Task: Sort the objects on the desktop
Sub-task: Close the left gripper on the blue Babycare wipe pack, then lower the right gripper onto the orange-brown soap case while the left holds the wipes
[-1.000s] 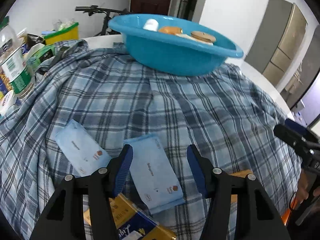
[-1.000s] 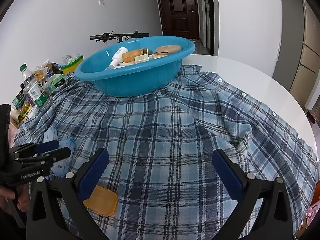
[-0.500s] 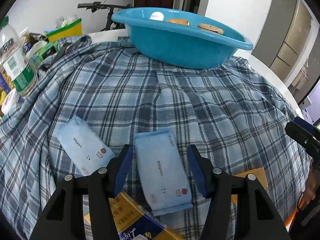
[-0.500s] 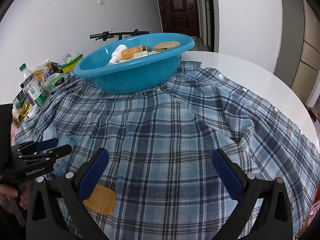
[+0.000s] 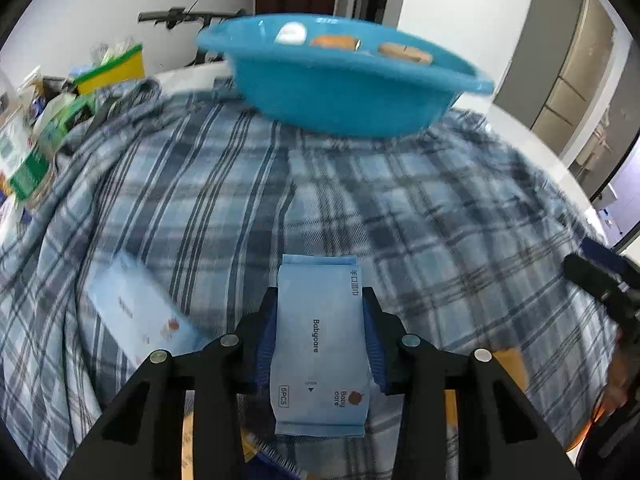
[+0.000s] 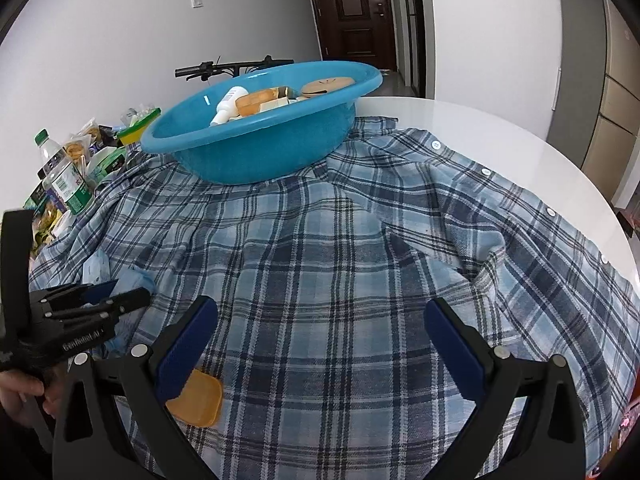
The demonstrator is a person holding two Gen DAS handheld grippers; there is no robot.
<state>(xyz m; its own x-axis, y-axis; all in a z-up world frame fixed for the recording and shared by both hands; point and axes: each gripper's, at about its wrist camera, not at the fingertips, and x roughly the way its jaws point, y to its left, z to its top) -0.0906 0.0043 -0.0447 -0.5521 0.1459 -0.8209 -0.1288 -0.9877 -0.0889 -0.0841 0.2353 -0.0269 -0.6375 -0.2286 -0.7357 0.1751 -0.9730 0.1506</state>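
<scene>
1. White walls and a dark door stood behind a round white table (image 6: 500, 128) draped with a plaid shirt (image 6: 340, 240).
2. At upper centre of both views, a blue basin (image 5: 340, 92) sat on the shirt, holding a white bottle (image 6: 228, 102) and tan items.
3. Low in the left wrist view, the left gripper (image 5: 320, 340) pinched a pale blue wipes pack (image 5: 318, 344) by its long sides, the pack lying lengthwise between the fingers and jutting past their tips.
4. Just left of it, a second pack (image 5: 140, 316) lay flat on the shirt.
5. The right gripper (image 6: 320, 340) was spread wide over bare plaid, holding nothing.
6. An orange lid (image 6: 198, 400) lay by its left finger, at lower left.
7. Bottles and snack packets (image 6: 68, 176) crowded the left edge.
</scene>
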